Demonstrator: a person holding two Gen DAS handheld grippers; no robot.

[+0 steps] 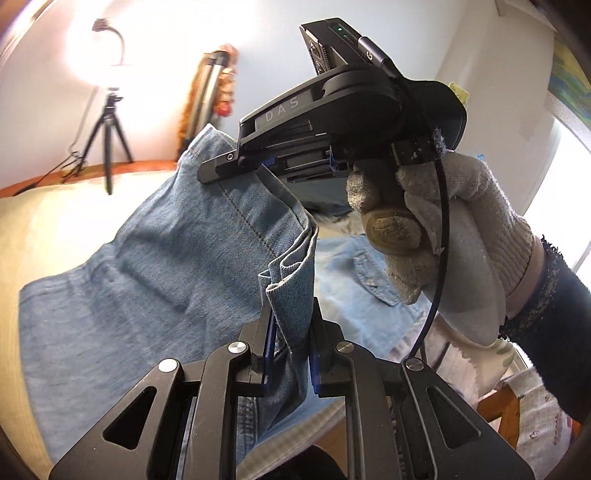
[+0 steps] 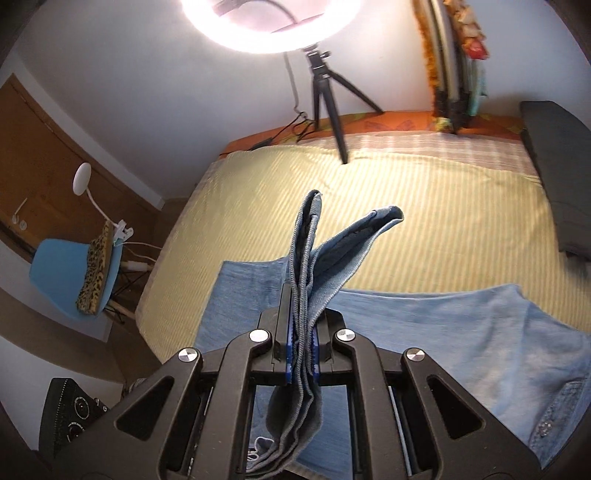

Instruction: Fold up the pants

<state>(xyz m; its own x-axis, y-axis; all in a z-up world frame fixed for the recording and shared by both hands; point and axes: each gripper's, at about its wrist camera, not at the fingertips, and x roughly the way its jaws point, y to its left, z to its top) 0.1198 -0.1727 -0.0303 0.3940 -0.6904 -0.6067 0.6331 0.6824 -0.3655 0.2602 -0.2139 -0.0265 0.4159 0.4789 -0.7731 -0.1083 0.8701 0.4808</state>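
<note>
Light blue denim pants (image 1: pixel 129 277) lie partly spread on a bed with a yellow striped cover (image 2: pixel 443 221). My left gripper (image 1: pixel 291 365) is shut on a bunched fold of the pants, which rises up from its jaws. In the left wrist view my right gripper (image 1: pixel 218 168) is above and ahead, held by a gloved hand (image 1: pixel 461 221), and pinches another edge of the same cloth. Seen from its own camera, the right gripper (image 2: pixel 303 354) is shut on several stacked layers of the pants (image 2: pixel 306 258), lifted above the flat part (image 2: pixel 424 332).
A paler denim garment with buttons (image 1: pixel 362 273) lies on the bed beside the pants (image 2: pixel 546 413). A ring light (image 2: pixel 273 22) on a tripod (image 2: pixel 325 103) stands at the far edge of the bed. A blue chair (image 2: pixel 66 280) is left, a dark block (image 2: pixel 561 166) right.
</note>
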